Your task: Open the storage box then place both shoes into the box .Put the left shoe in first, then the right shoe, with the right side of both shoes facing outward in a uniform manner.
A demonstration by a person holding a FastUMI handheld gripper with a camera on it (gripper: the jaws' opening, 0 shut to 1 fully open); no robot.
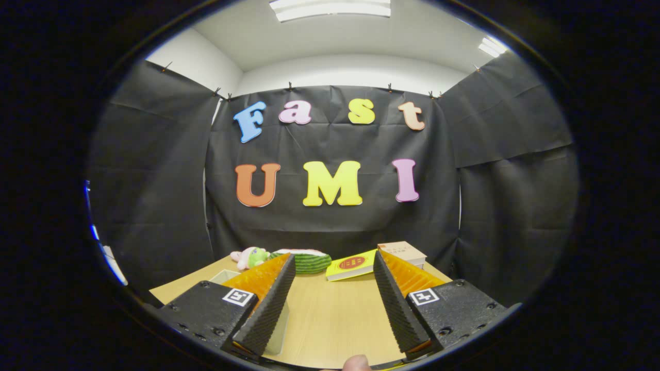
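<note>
I've got the gripper (334, 275) held level over the light wooden tabletop (330, 314), looking straight at the black cloth back wall. Its two fingers are spread wide apart, nothing between them but bare table. They touch nothing.

By the left finger (268, 304) I see a white, thin-walled open container (225, 275): one corner pokes out behind the finger's outer side, and a pale wall (278, 330) shows on its inner side, low down. It sits on the table right under that finger. Could be the storage box; can't tell from this angle, and can't tell if it has a lid.

Beyond the fingertips, at the table's far edge against the cloth:
- a small pink and green plush toy (249, 257), lying down, beyond the left finger
- a green striped watermelon-slice cushion (305, 260) just beside the plush, touching or nearly touching it
- a yellow flat book with a red round mark (352, 265), between the two fingertips and further back
- a tan cardboard box (403, 252) just behind the yellow book, by the right finger (398, 304)

A fingertip of the person's hand (357, 363) shows at the base of the gripper, between the finger mounts.
</note>
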